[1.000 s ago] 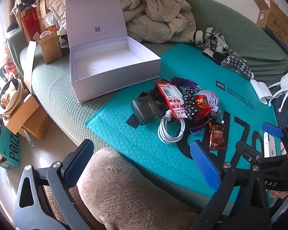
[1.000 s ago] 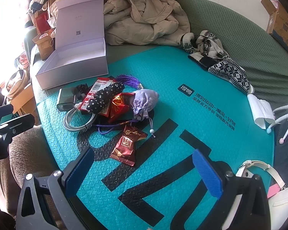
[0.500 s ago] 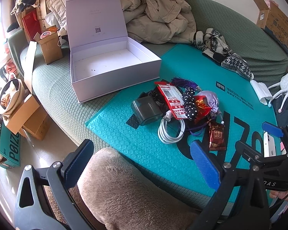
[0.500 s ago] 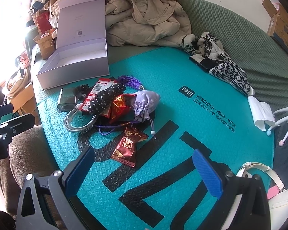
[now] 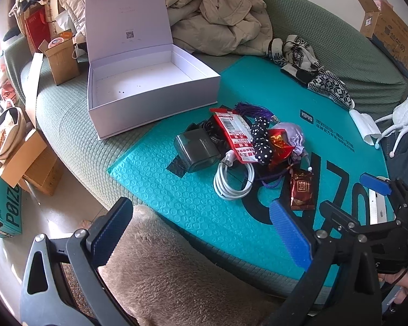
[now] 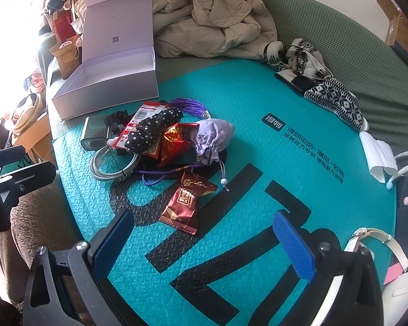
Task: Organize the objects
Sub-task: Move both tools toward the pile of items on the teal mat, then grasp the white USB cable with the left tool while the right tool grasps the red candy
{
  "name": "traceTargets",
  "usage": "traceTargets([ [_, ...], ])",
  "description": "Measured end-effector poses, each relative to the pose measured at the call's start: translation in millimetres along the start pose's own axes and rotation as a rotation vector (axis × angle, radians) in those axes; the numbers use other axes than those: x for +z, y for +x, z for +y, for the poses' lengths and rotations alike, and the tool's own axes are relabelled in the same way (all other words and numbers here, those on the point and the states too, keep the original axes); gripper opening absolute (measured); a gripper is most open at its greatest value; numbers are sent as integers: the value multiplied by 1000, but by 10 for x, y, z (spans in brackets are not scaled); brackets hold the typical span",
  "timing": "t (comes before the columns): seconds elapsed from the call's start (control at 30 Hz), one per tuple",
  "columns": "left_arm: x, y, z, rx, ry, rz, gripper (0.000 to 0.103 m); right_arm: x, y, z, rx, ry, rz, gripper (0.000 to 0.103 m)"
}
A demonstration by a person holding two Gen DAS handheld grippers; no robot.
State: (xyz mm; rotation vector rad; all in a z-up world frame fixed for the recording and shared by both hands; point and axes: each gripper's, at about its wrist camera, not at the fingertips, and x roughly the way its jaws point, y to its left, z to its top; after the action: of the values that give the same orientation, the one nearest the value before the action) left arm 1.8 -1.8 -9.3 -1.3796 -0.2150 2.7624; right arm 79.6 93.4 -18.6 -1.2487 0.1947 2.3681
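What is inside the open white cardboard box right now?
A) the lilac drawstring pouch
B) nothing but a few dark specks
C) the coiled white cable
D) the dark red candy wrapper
B: the open white cardboard box shows a bare floor with only specks, while the coiled white cable, lilac drawstring pouch and dark red candy wrapper all lie on the teal bubble mailer.

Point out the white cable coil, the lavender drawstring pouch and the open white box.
white cable coil [image 5: 232, 183]: left wrist view, on the looped strands.
lavender drawstring pouch [image 6: 215, 135]: right wrist view, on its body.
open white box [image 5: 149, 100]: left wrist view, on its front wall.
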Motion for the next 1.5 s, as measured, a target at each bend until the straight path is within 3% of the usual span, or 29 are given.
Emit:
traceTargets([
  [0.73,38,392,-6,-62,-11,47,94,-27,423,-52,71,18,19,89],
  [0.9,77,536,-45,-73,5,58,94,-12,537,-93,61,21,43,72],
  [1.13,133,789,-140,-107,39,97,90,-1,621,-126,69,34,46,71],
  [1.4,161,1051,-332,-95,100,128,90,4,616,-164,51,15,39,48],
  [1.5,175,1136,-364,-74,103,141,84,-18,592,-162,51,2,33,40],
])
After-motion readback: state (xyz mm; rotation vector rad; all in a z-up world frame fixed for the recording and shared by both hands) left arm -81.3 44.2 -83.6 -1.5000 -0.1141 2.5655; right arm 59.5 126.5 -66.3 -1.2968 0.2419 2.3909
